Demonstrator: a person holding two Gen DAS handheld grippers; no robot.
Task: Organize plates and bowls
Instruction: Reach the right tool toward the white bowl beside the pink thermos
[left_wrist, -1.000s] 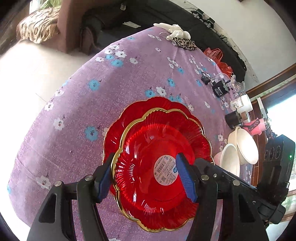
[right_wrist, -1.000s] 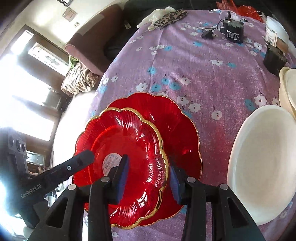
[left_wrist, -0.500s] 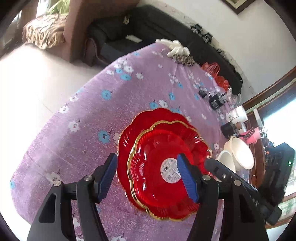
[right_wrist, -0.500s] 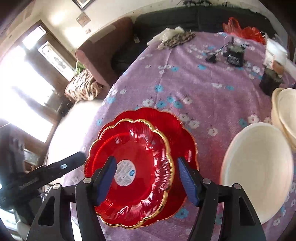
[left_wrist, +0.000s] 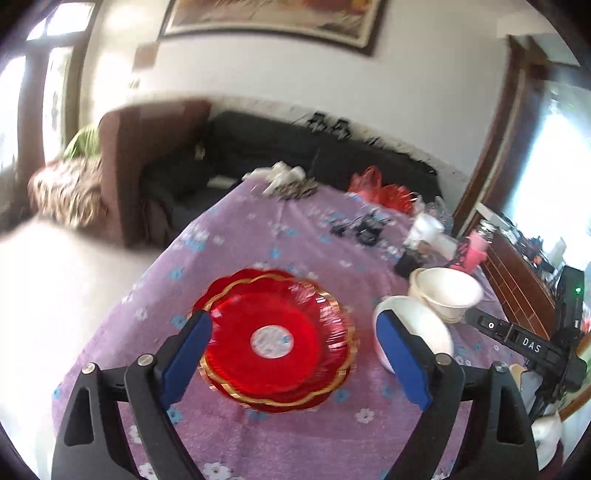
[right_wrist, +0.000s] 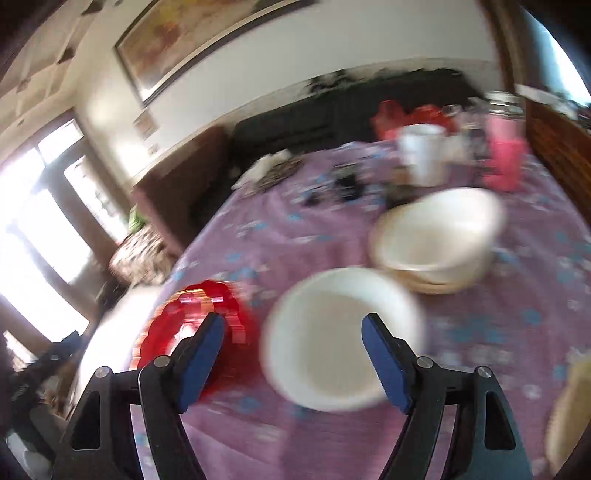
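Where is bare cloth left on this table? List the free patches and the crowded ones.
Free: the purple floral tablecloth beyond the stacked red scalloped plates, toward the sofa, and the near edge below them. Crowded: the right side, with the single white bowl, the stacked white bowls and the jars behind.

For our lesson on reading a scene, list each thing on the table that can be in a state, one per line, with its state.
Red plates: two stacked, gold-rimmed one on top, not held.
Single white bowl: upright, alone, beside the plates.
White bowl stack: nested, upright.
Left gripper: jaws opening, nothing between them.
Right gripper: jaws opening, above the single bowl, not gripping.
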